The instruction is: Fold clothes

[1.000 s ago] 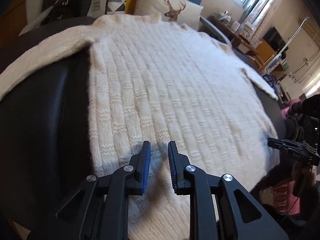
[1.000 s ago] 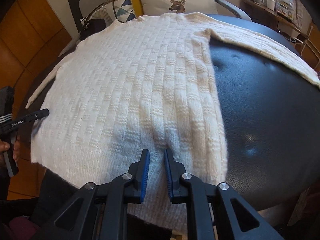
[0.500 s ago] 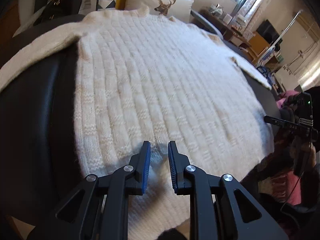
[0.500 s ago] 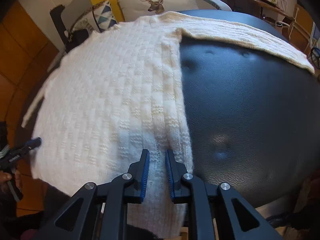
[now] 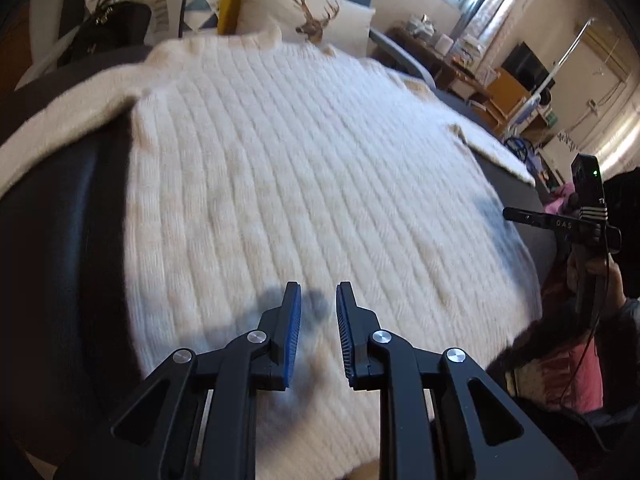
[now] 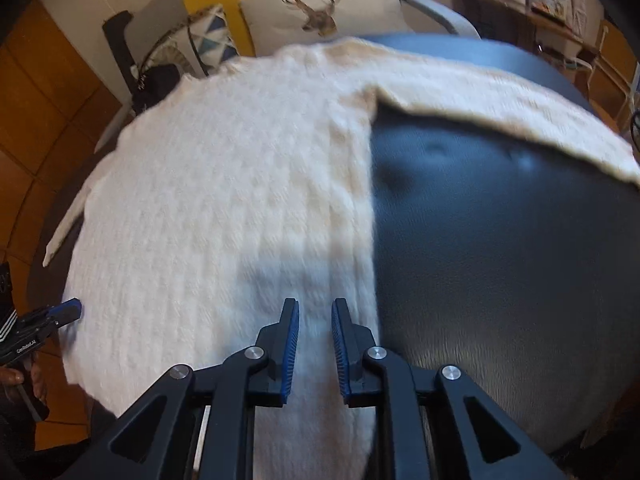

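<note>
Cream knit: we see a ribbed sweater [image 5: 304, 184] spread flat over a black cushioned seat [image 6: 500, 264], collar toward the far pillows.
Sleeves: one sleeve [image 6: 500, 108] runs out sideways across the black seat in the right wrist view; the other sleeve [image 5: 68, 120] does the same in the left wrist view.
Left gripper [image 5: 317, 332]: we find its blue-padded fingers parted with a clear gap, nothing between them, over the sweater's near hem; its shadow falls on the knit just below.
Right gripper [image 6: 314, 338]: its fingers are likewise apart and empty, above the hem close to the sweater's side edge, where cream meets black.
Cross view: each gripper shows at the edge of the other's camera, beside the sweater's side edge.
Backdrop: a deer pillow [image 5: 308, 16] and a patterned pillow [image 6: 200, 40] lean behind the collar, with a black handbag [image 5: 108, 28] next to them.
Sharpness: we note both views are blurred.
</note>
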Motion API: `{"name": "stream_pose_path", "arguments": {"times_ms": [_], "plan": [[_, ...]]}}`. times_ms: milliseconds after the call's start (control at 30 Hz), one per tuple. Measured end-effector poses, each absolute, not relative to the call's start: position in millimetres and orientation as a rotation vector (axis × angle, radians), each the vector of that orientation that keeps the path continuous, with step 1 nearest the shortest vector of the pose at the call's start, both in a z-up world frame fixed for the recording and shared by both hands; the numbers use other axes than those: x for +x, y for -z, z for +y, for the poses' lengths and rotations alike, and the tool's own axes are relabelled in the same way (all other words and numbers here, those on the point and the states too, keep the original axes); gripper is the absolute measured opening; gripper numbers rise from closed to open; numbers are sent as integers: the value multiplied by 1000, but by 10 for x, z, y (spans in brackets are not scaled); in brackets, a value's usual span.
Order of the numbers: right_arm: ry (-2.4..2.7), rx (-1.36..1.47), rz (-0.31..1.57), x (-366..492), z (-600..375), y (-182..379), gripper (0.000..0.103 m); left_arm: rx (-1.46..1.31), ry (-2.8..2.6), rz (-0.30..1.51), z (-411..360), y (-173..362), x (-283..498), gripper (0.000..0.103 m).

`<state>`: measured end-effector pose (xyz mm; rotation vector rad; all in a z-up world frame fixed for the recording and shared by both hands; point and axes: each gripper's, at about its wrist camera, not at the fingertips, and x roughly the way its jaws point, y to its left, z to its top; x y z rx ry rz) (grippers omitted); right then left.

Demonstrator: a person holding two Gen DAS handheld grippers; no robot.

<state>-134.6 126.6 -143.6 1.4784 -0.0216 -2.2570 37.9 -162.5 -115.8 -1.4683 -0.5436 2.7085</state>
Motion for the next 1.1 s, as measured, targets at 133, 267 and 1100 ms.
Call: {"name": "stream_pose_path", "arguments": {"times_ms": [133,267,1100], "plan": [[2243,1504,-18,-1584,1095,1566,17,-1558,-2728,-433,-1551,1285,257,25],[2239,1508,-5,-1527,1114,1587,17,-1515,-2733,-469,-1539,1223,346,25],[2112,1445,150,-314,679,1588,20,-1456,-2801,-619,-1438,1233,980,25]]}}
